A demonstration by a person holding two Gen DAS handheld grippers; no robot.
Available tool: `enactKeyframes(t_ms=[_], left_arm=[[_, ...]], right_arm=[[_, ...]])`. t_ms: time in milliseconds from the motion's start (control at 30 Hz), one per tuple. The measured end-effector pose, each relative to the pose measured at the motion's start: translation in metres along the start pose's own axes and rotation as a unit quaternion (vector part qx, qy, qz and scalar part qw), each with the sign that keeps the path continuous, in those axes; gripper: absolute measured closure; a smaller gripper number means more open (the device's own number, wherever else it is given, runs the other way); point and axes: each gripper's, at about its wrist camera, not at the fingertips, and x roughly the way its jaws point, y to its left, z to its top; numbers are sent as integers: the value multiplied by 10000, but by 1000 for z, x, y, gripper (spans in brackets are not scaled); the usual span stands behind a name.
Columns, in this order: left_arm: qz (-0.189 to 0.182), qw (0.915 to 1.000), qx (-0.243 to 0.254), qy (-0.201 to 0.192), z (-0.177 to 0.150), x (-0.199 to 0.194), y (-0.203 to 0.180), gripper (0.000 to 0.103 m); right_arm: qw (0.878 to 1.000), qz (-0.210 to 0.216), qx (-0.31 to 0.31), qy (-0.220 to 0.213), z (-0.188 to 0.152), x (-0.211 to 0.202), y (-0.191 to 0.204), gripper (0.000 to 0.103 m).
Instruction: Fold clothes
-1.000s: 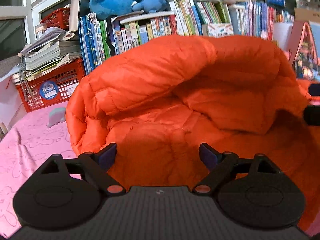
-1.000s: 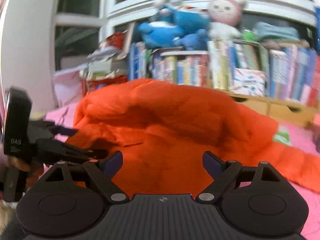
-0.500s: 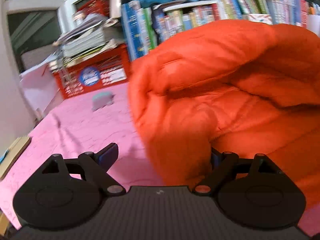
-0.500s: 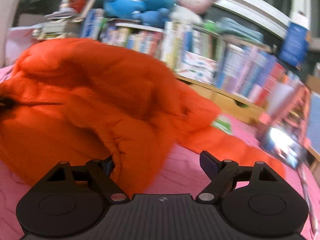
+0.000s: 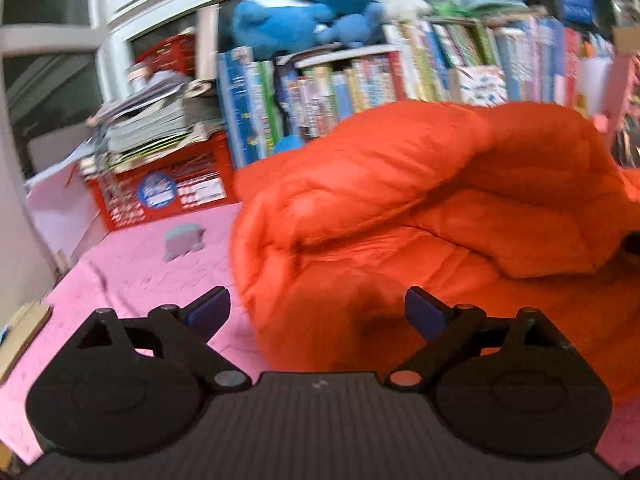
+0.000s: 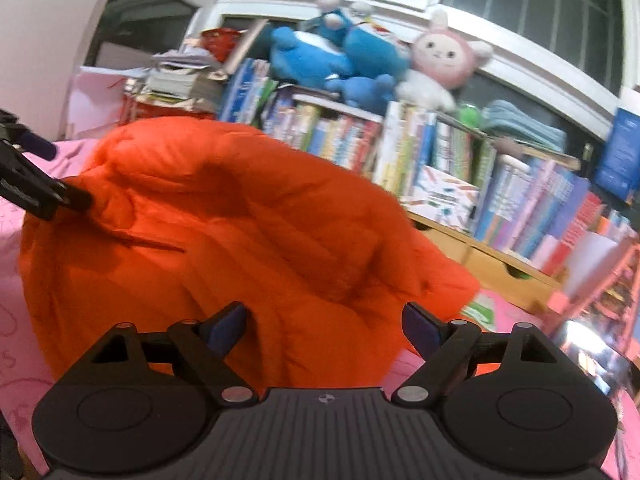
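A: status on the orange puffer jacket [image 5: 420,216]?
B: lying bunched on the pink surface [image 5: 132,276], fills centre + right of left wrist view. Top layer folded over toward the front, rolled edge at frame centre.
A: left tool [image 5: 318,314]?
B: jaws wide and opening. Jacket's left edge sits between the pads, nothing pinched. Left pad over bare pink, right pad over fabric.
A: right tool [image 6: 324,326]?
B: jaws also wide apart, jacket bulk lower centre between the pads, no grip visible. Left tool's fingers show at left edge of right wrist view, tips against the jacket.
A: bg?
B: bookshelf [image 6: 440,168] across upper frame, blue plush toys [image 5: 308,12] on top, red crate [image 5: 168,188] w/ paper stack upper left. Small grey-blue object [image 5: 184,242] on pink, left of jacket, apart from it.
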Motion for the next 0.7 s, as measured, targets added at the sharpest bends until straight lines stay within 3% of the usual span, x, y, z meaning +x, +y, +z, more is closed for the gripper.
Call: enactKeyframes(t_ms=[133, 333, 400, 433, 500, 533, 567, 600, 700], left_arm=[[-223, 9996, 134, 131, -2, 11, -14, 8], [-49, 9996, 99, 244, -2, 34, -22, 8], [26, 9996, 62, 273, -2, 39, -23, 8], [47, 9996, 38, 284, -2, 40, -22, 8], [58, 9995, 1, 297, -3, 39, -19, 8], [77, 9995, -9, 310, -4, 38, -18, 8], [98, 9994, -17, 323, -5, 37, -17, 8], [115, 9994, -26, 335, -6, 36, -16, 8], [154, 9992, -47, 356, -9, 34, -12, 8]], right_arm=[[9993, 298, -237, -12, 7, 4, 18, 18], [9935, 743, -839, 217, 22, 35, 52, 19], [9902, 793, -1062, 432, 24, 53, 62, 36], [9887, 816, -1143, 531, 23, 61, 65, 52], [9881, 830, -1121, 654, 19, 73, 68, 57], [9888, 836, -1048, 659, 19, 73, 66, 66], [9901, 808, -951, 651, 20, 73, 63, 82], [9925, 726, -776, 603, 21, 70, 57, 88], [9969, 651, -159, 413, 26, 54, 36, 92]])
